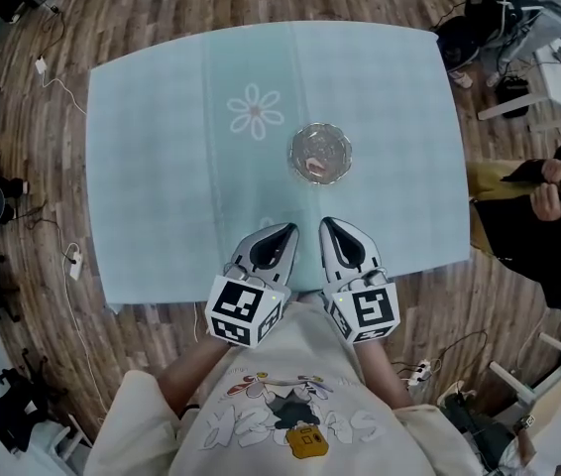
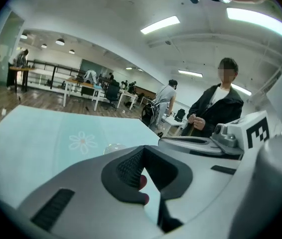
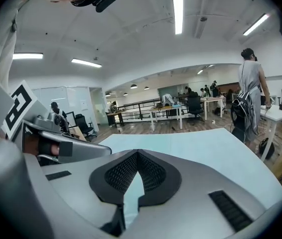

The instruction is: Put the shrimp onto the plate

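Wood-plank floor point(image 1: 53, 186) runs all round the pale-green counter point(image 1: 162, 167) under my left hand-held gripper point(image 1: 288, 230). Far ahead of it stand white desks point(image 3: 215, 101) and a black railing point(image 3: 141, 104), with strip lights point(image 3: 178, 14) overhead. A white cable point(image 1: 57, 82) trails at its left.

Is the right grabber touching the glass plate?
Apart. In the head view, a strip of bare blue cloth lies between the tips of the right gripper and the glass plate.
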Demonstrator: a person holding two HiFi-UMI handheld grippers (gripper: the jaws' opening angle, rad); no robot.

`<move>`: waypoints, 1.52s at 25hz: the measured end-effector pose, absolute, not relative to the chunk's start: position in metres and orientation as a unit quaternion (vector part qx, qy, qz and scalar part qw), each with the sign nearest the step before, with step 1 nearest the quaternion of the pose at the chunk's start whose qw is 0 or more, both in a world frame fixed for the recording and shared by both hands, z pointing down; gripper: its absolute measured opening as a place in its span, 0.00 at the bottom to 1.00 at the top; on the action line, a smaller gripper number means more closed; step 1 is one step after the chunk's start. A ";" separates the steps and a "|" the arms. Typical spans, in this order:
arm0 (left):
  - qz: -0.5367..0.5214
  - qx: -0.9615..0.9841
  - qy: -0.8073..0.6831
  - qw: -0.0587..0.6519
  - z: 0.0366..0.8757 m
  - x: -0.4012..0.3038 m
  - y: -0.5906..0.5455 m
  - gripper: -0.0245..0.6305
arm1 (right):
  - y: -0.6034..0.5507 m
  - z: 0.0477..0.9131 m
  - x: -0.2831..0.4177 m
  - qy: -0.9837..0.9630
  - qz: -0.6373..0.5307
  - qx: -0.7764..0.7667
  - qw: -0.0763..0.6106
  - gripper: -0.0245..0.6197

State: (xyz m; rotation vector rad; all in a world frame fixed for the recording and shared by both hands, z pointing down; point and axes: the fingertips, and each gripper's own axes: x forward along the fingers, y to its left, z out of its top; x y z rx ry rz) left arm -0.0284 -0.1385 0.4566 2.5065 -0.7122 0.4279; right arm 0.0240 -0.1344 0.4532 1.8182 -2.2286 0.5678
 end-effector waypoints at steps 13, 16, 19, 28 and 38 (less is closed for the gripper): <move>0.117 0.912 -0.296 0.260 0.426 -0.055 -0.140 0.05 | -0.133 0.426 0.004 -0.772 0.174 0.605 0.088 0.07; 0.119 0.917 -0.292 0.244 0.418 -0.055 -0.137 0.05 | -0.133 0.411 0.000 -0.775 0.160 0.604 0.093 0.07; 0.120 0.924 -0.283 0.229 0.413 -0.056 -0.129 0.05 | -0.129 0.406 -0.007 -0.775 0.159 0.604 0.094 0.07; 0.121 0.932 -0.270 0.207 0.412 -0.052 -0.121 0.05 | -0.123 0.403 -0.007 -0.768 0.152 0.616 0.092 0.07; 0.131 0.934 -0.259 0.210 0.408 -0.027 -0.118 0.05 | -0.117 0.397 0.025 -0.753 0.166 0.629 0.098 0.07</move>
